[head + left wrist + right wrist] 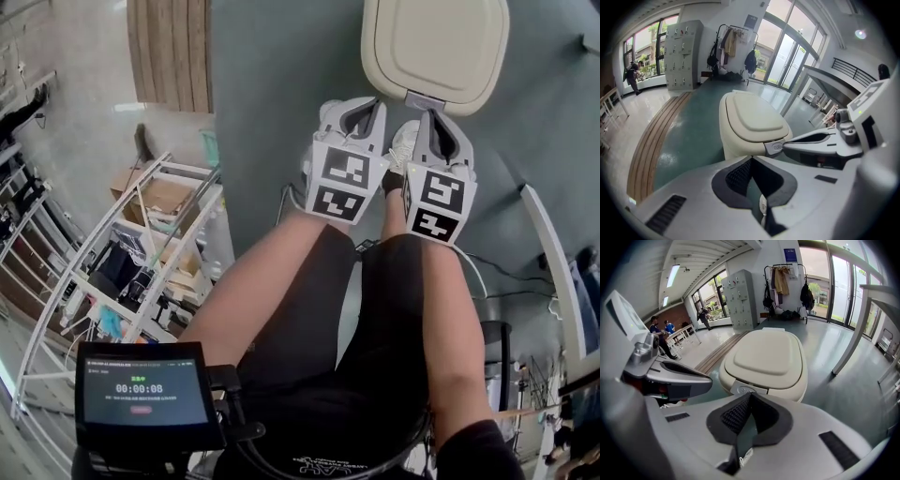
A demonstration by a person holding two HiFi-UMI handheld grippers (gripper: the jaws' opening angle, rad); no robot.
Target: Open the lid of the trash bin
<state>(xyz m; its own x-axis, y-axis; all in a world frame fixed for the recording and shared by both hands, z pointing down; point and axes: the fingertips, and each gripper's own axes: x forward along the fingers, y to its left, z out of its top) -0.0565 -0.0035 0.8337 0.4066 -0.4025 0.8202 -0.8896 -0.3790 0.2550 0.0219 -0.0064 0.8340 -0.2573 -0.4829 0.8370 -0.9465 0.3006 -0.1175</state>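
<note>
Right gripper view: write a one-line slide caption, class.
Right gripper, jaws shut and empty, points at the closed lid of the cream trash bin.

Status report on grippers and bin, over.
Left gripper shut, empty. Right gripper shut, empty, near grey front button. Cream plastic trash bin: lid down. Nothing in the way.
</note>
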